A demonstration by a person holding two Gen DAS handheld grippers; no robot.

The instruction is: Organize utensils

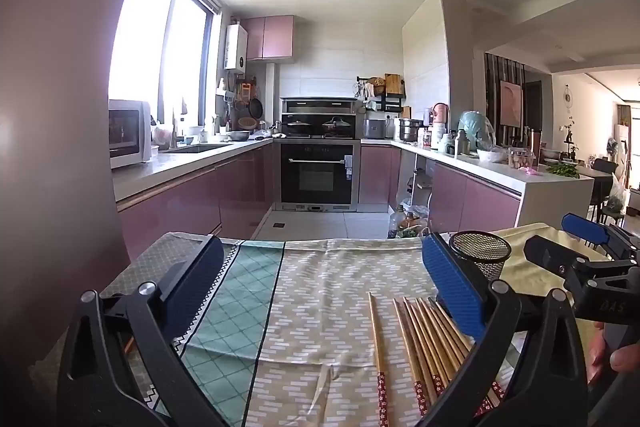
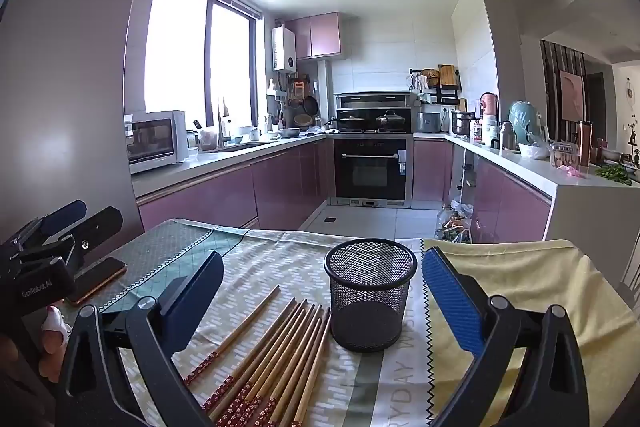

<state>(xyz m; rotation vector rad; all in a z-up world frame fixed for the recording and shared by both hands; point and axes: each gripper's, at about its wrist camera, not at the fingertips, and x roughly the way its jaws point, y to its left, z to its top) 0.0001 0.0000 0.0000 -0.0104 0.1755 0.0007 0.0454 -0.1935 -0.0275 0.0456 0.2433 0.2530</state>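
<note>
Right gripper [image 2: 322, 307] jaws wide apart, empty; chopsticks [image 2: 276, 359] fanned on the worktop cloth [image 2: 272, 267] at 6 o'clock, mesh cup [image 2: 370, 301] just beyond. Left gripper [image 1: 320, 291] also spread, empty; its view clips the cup. Phone [image 2: 100, 277] at 9 o'clock shows only in the right view.

Two hand-held grippers are in view: the left hand-held gripper [image 1: 320, 275] and the right hand-held gripper [image 2: 322, 285]. One black mesh cup [image 2: 370, 301] stands on the surface. About ten wooden chopsticks [image 2: 276, 355] lie beside it; where they crowd together the exact number is hard to tell. One phone [image 2: 98, 279] lies at the left edge. Two cloths cover the surface: one patterned cloth [image 2: 264, 267] and one yellow cloth [image 2: 520, 291].
</note>
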